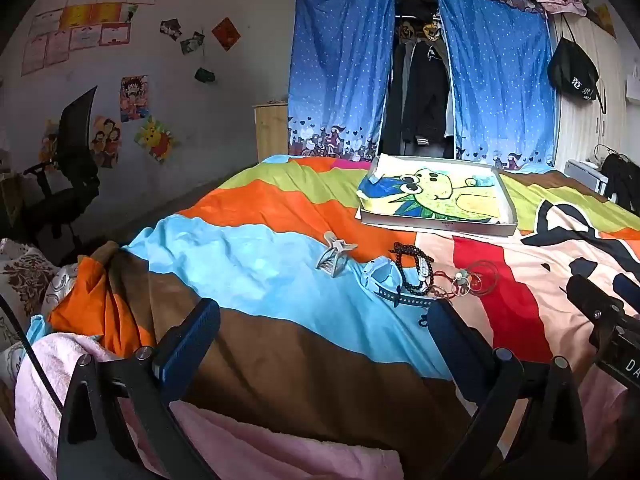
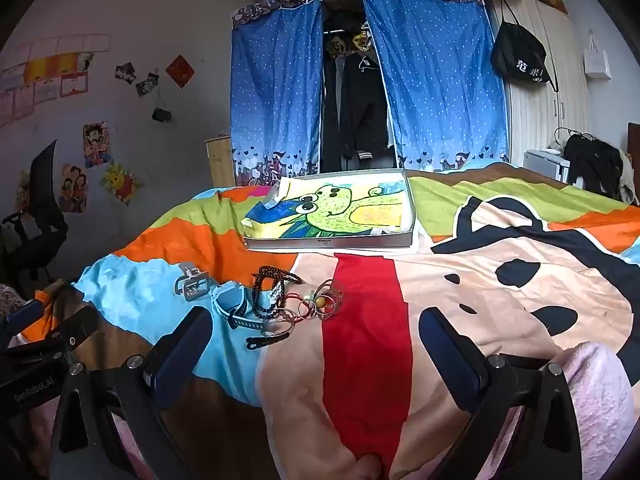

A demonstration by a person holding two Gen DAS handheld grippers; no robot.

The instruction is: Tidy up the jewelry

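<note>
A pile of jewelry lies on the colourful bedspread: a grey hair claw clip (image 1: 335,255) (image 2: 192,283), a light blue watch (image 1: 384,280) (image 2: 232,300), a black bead necklace (image 1: 416,268) (image 2: 272,288), and clear bangles with a red cord (image 1: 472,280) (image 2: 324,300). A shallow white box (image 1: 436,226) (image 2: 328,242) lined with a green cartoon drawing sits beyond them. My left gripper (image 1: 324,324) is open and empty, short of the pile. My right gripper (image 2: 316,332) is open and empty, just in front of the bangles.
The bed (image 1: 280,340) fills the foreground, with a pink towel (image 1: 60,360) at its near edge. Blue curtains (image 1: 340,72) and a wardrobe stand behind. An office chair (image 1: 68,160) is at the left wall. The right gripper's body (image 1: 608,320) shows at the left view's right edge.
</note>
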